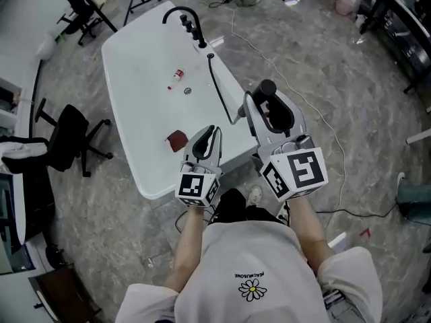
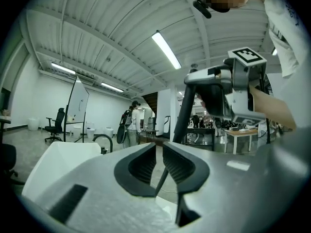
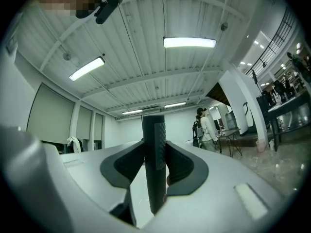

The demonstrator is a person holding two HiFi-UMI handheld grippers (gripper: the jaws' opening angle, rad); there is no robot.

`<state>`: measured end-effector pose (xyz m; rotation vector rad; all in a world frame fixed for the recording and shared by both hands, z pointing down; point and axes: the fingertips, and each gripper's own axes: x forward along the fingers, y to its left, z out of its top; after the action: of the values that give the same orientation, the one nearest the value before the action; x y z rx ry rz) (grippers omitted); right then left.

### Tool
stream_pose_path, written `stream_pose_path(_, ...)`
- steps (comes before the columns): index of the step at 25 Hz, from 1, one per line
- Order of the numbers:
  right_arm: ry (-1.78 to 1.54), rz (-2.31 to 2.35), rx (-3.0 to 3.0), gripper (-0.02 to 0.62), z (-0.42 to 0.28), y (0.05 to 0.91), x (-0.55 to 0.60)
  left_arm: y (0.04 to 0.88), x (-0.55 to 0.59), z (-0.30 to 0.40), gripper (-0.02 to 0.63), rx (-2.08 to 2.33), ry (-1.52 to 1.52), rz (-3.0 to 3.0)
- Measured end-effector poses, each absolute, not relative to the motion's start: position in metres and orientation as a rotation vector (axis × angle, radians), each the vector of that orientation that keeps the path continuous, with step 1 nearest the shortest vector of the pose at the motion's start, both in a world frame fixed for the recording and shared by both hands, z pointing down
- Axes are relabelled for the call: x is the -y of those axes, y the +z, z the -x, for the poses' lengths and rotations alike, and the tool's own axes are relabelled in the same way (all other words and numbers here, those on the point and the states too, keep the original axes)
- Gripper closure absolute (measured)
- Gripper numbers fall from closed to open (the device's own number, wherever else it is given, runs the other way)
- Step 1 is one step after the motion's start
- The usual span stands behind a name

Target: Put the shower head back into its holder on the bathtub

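in the right gripper view the right gripper (image 3: 154,161) is seen clamped on the black ribbed handle of the shower head (image 3: 154,130), which stands upright between the pads. in the head view that grip is mostly covered by the tool's own body, and only the dark end of the handle is shown. the left gripper (image 2: 159,164) is shown in its own view with its jaws a narrow slit apart and nothing pressed between them. a thin dark hose (image 2: 162,178) is seen beyond the slit.

only the head view shows the layout. both tools are held over the near end of the white bathtub (image 1: 135,79), the left one just left of the right. the hose is laid along the tub's right rim, between the shower head and the curved black faucet (image 1: 176,12) at the far end. inside the tub lie a red-brown thing (image 1: 177,140), a small bottle (image 1: 177,75) and the drain (image 1: 187,90). an office chair (image 1: 71,140) stands left of the tub. a cable (image 1: 296,93) trails over the floor on the right. far off, a standing person (image 2: 131,123) is caught by both gripper views.
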<state>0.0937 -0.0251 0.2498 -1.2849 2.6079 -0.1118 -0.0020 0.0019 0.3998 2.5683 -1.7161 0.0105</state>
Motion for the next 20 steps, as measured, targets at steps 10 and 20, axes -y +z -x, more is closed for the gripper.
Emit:
stream_pose_path(10, -0.052, 1.177, -2.663, 0.456, -0.067, 0.224, 0.101, 0.487, 0.09, -0.009, 0.489, 1.577, 0.166, -2.481)
stream_pose_path(20, -0.118, 0.99, -2.653, 0.456, -0.019, 0.154, 0.19, 0.611, 0.19, 0.041, 0.456, 1.527, 0.369, -2.244)
